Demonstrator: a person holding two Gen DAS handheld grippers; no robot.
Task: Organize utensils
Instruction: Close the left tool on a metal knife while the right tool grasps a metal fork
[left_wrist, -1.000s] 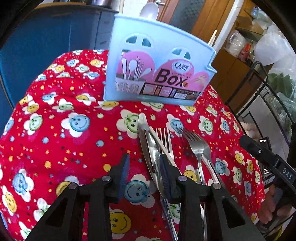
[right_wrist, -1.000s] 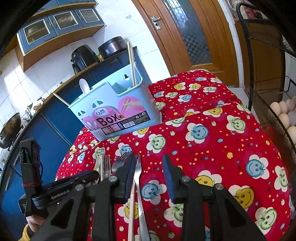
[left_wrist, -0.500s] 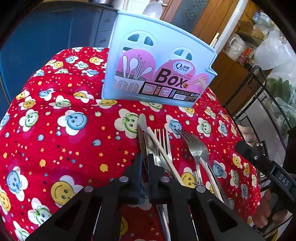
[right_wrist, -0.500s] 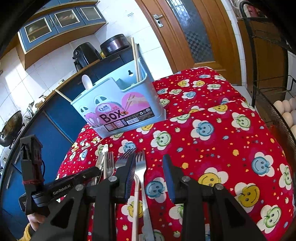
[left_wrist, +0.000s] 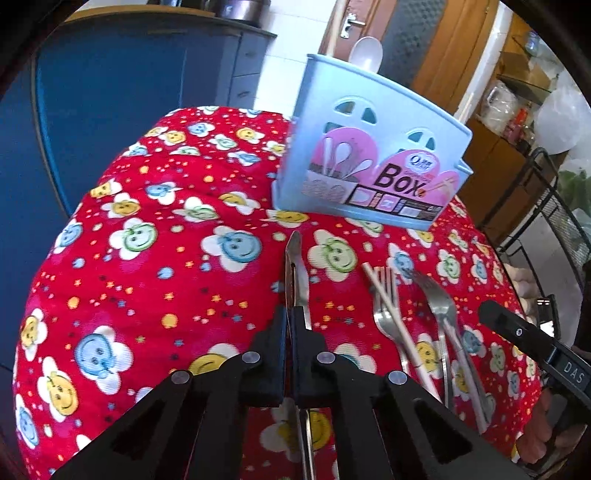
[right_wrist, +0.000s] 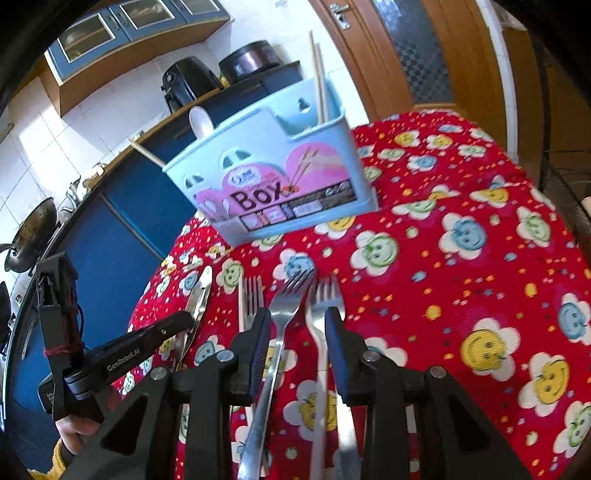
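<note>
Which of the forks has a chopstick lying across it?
The leftmost fork, nearest the knife; a pale chopstick crosses it. The other two forks lie bare.

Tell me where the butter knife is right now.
The butter knife is clamped between the left gripper's fingers, left of the forks, blade pointing toward the blue utensil box.

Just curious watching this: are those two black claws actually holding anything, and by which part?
The left gripper is clamped on the slim silver table knife around mid-length. The right gripper merely straddles two steel forks, holding nothing.
</note>
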